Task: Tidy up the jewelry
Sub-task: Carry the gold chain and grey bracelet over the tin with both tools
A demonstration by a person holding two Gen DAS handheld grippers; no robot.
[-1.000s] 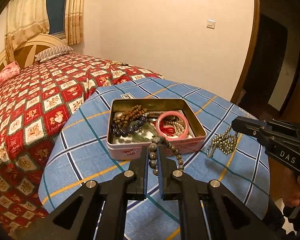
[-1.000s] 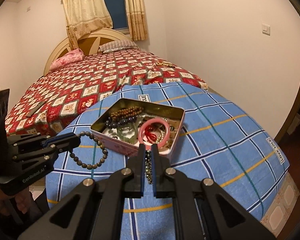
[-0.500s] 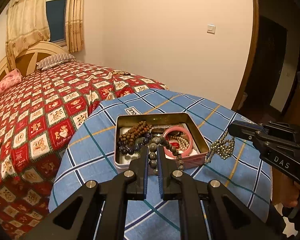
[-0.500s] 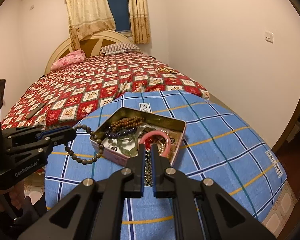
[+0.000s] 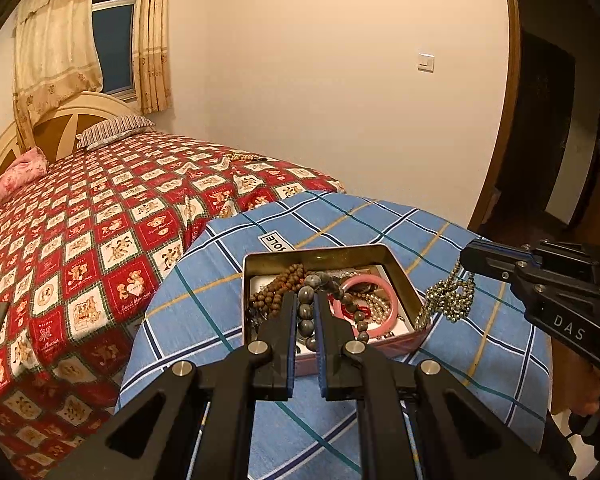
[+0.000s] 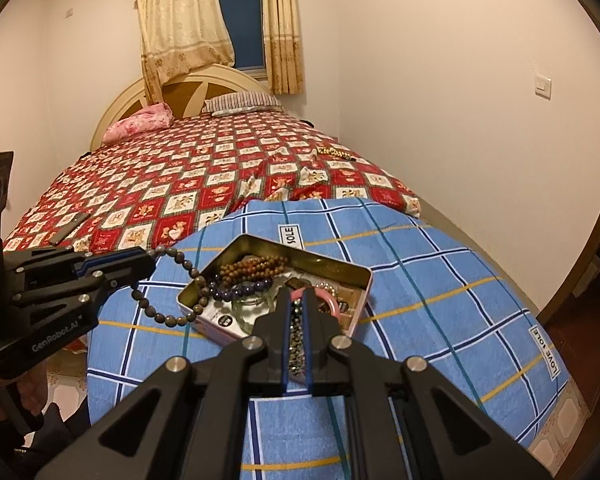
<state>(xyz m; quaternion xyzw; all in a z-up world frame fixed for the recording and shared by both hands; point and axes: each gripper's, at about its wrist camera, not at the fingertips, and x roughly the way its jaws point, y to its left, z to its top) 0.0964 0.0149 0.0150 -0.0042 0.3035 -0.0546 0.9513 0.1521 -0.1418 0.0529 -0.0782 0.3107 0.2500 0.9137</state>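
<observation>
An open pink tin [image 5: 396, 346] [image 6: 224, 330] holding a brown bead string [image 5: 278, 286], a pink bangle [image 5: 380, 330] and other jewelry sits on a blue plaid table [image 5: 204, 280]. My left gripper [image 5: 305, 300] is shut on a grey bead bracelet [image 5: 306, 314], which hangs over the tin's left edge in the right wrist view [image 6: 198, 280]. My right gripper [image 6: 297, 300] is shut on a small metallic bead chain [image 6: 296, 340], which dangles just right of the tin in the left wrist view [image 5: 446, 300].
A bed with a red patterned quilt [image 5: 100, 220] lies behind and left of the table. A dark flat object [image 6: 70, 229] and a small bead string [image 6: 334, 153] lie on the quilt. A wall and a door frame [image 5: 500, 120] stand to the right.
Both grippers have risen and moved in over the tin with their jewelry. The grey bracelet now hangs over the tin's contents and the metallic chain hangs closer to its right rim.
</observation>
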